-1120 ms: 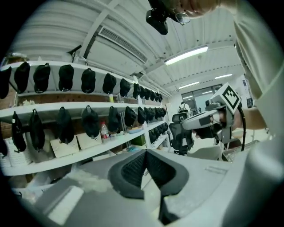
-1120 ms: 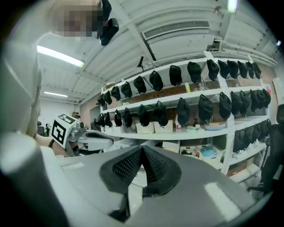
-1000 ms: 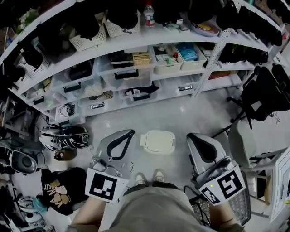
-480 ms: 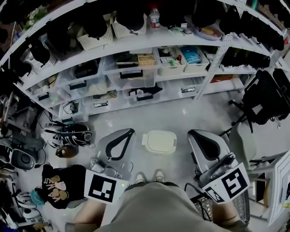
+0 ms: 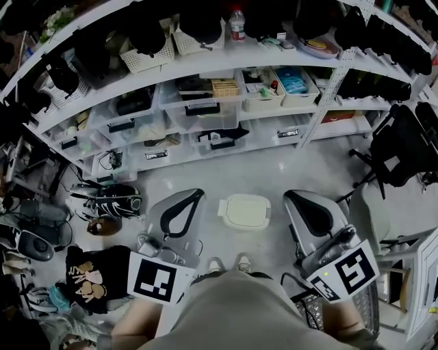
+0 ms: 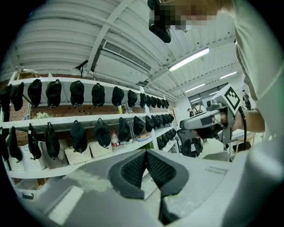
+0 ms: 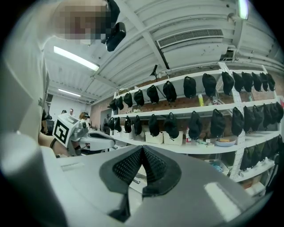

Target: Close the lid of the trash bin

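Closest to the head camera, the person's pale trousers [image 5: 229, 311] filled the bottom edge, with a marker cube [image 5: 154, 278] low on the left and a second cube [image 5: 345, 271] low on the right. From these the left gripper [image 5: 194, 196] and the right gripper [image 5: 291, 199] reached forward, well apart from each other and held clear of the floor. In the left gripper view its dark ribbed pads [image 6: 133, 168] met along a single seam with nothing between them; the right gripper view showed the same, with its pads [image 7: 126, 166] pressed together and empty.

Just past the toes of the person's light shoes [image 5: 243, 261] stood the trash bin [image 5: 244, 211] – a cream, rounded-square bin on the grey floor [image 5: 287, 164], between the two grippers and touched by neither. Seen from above, its lid lay flat over the top.

To the left on the floor sat a black bag with a pale print [image 5: 92, 284]. On the right stood a black office chair [image 5: 404, 147].

Farther off, clear storage boxes [image 5: 205, 113] lined the lower white shelves [image 5: 226, 58]. Above them sat white baskets [image 5: 147, 55] and a bottle [image 5: 237, 15] – and rows of black caps [image 7: 171, 91] hung along the upper shelves, best seen from the gripper views.
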`<state>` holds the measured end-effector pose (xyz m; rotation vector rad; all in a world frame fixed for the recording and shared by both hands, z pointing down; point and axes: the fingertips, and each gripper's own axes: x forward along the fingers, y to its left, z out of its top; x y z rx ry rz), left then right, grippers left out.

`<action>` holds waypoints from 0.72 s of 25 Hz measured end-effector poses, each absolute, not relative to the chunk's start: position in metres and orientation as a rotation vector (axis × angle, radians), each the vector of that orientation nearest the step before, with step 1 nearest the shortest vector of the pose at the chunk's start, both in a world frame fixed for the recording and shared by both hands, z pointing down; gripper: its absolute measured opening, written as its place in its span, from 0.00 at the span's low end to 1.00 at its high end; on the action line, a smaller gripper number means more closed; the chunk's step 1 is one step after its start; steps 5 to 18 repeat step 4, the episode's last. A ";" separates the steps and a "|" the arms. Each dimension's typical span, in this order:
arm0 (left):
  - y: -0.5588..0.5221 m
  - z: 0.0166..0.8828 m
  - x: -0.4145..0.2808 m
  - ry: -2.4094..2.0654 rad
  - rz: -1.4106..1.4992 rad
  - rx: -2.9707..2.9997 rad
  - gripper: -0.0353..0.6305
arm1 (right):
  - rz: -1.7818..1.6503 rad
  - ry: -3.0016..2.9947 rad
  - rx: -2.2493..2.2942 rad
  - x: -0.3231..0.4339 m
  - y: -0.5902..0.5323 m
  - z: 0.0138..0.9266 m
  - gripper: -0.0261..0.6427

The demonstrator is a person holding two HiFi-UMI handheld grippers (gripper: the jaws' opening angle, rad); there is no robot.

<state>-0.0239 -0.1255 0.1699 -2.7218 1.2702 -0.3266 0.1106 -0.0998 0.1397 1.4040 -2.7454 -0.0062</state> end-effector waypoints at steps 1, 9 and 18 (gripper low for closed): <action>-0.126 0.170 -0.024 1.271 -0.325 -2.723 0.06 | -0.008 -2.742 1.405 0.110 -0.100 0.140 0.04; -0.126 0.171 -0.026 1.281 -0.316 -2.731 0.06 | -0.021 -2.728 1.405 0.109 -0.102 0.141 0.04; -0.126 0.171 -0.026 1.281 -0.316 -2.731 0.06 | -0.021 -2.728 1.405 0.109 -0.102 0.141 0.04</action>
